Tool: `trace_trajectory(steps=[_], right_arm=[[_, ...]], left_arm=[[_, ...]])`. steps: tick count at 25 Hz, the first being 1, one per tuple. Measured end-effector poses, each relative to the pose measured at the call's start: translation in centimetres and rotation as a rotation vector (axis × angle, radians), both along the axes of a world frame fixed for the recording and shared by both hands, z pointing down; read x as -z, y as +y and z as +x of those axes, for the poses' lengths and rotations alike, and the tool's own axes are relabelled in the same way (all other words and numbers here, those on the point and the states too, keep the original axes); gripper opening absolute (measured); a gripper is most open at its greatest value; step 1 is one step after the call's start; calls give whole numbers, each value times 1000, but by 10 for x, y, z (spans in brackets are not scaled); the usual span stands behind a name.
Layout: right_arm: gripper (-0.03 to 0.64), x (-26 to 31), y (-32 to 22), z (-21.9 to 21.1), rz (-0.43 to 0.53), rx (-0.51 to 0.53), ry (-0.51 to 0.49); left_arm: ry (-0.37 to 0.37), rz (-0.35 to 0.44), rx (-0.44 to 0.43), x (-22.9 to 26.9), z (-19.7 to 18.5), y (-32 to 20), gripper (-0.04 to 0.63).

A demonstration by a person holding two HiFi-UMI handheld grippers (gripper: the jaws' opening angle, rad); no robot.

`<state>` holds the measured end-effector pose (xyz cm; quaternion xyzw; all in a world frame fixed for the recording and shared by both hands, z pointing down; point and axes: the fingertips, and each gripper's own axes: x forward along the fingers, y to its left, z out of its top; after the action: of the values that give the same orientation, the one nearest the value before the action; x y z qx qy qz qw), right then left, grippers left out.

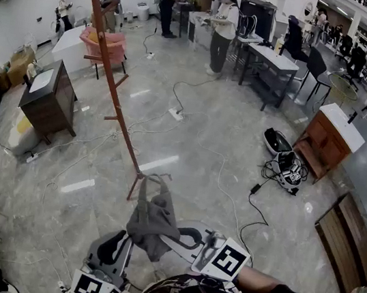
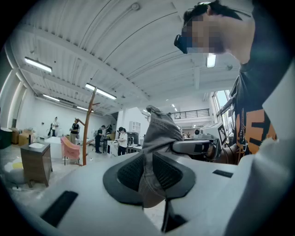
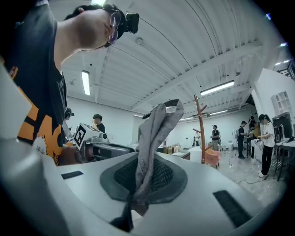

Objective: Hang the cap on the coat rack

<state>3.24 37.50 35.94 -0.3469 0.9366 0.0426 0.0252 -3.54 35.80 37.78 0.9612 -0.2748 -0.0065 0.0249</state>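
Observation:
A grey cap (image 1: pixel 152 219) hangs crumpled between both grippers, low in the head view. My left gripper (image 1: pixel 128 240) is shut on its lower left part, and my right gripper (image 1: pixel 171 235) is shut on its right side. In the left gripper view the cap (image 2: pixel 159 138) is pinched between the dark pads. The right gripper view shows the cap (image 3: pixel 154 138) squeezed the same way. The wooden coat rack (image 1: pixel 110 76) leans up from the floor just beyond the cap, its foot close behind the cap. It also shows as a coat rack (image 2: pixel 87 129) at the left and a coat rack (image 3: pixel 201 126) at the right.
A dark wooden cabinet (image 1: pixel 50 97) stands left of the rack, a pink chair (image 1: pixel 105 45) behind it. Cables (image 1: pixel 230 198) trail over the marble floor. A vacuum-like device (image 1: pixel 284 162) and another cabinet (image 1: pixel 327 141) sit at right. Several people stand by desks (image 1: pixel 270 59) at the back.

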Motion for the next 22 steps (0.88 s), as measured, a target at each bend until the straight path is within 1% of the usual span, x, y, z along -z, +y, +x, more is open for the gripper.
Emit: trace_trajectory(steps=[11,16,22], right_arm=[[40,-2,-4,-10,-4,-1,10],[40,3,-2,-9,-20,-5,-30],[38,10,-5,-23,-13,-14,-32]], left_arm=[[3,-7,-4,-3,-9,-5,75],[13,-7,-7,-1,-9,-3,75],[24,6,12,2,-29,-7,75]])
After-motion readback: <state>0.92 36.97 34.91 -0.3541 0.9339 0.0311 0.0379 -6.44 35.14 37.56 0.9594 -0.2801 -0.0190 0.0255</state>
